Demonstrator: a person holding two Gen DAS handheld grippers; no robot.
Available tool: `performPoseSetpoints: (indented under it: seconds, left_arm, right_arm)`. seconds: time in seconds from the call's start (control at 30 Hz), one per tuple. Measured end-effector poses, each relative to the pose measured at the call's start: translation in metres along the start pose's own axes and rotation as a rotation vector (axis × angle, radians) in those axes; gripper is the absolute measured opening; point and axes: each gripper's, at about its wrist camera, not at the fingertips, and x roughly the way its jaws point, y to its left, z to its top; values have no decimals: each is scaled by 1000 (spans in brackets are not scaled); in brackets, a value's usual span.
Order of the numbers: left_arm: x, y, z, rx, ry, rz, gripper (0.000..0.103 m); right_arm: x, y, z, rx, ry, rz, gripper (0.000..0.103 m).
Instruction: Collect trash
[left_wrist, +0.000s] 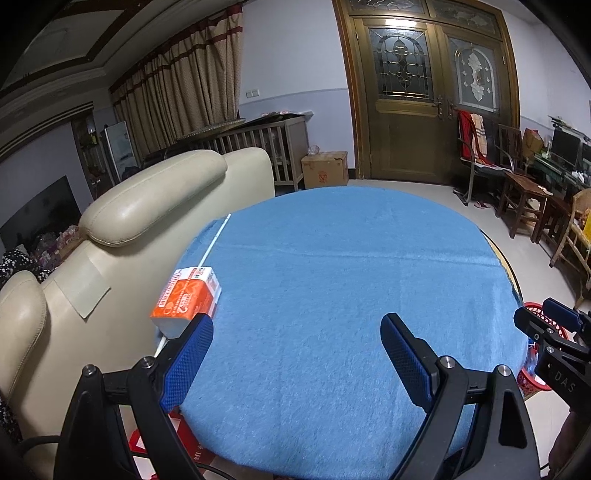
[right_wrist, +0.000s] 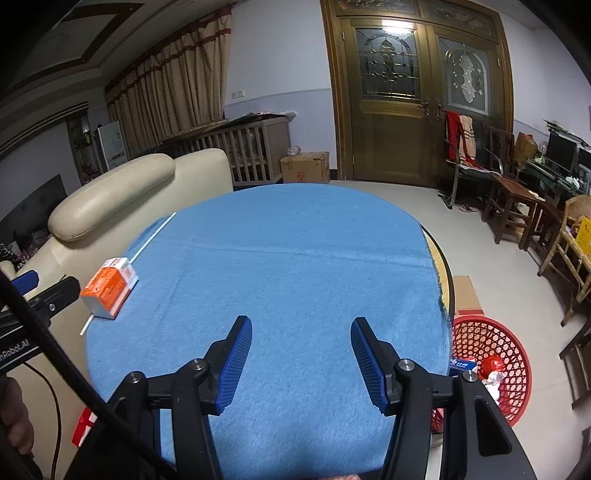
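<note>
We see dim indoor light, cool bluish cast. Brightest spot: glare on glass panel above double door, same in right wrist view. Blue tablecloth evenly lit, shadows soft. Strong fisheye bending, black vignette at corners. Centre sharp; edges slightly smeared.

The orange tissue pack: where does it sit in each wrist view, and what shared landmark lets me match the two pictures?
Left wrist view: the orange tissue pack lies at the left edge of the blue cloth, just beyond the left tool's left finger.
Right wrist view: the pack lies at the cloth's far-left edge, well left of the right tool.
Shared landmark: the white stick running under the pack.
</note>
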Motion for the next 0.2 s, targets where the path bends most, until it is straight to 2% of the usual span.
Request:
performPoseSetpoints:
  seconds: [0.2]
  left_arm:
    - [26, -4, 6, -5, 32, 2, 92]
  right_arm:
    - [31, -8, 11, 19, 33, -16, 60]
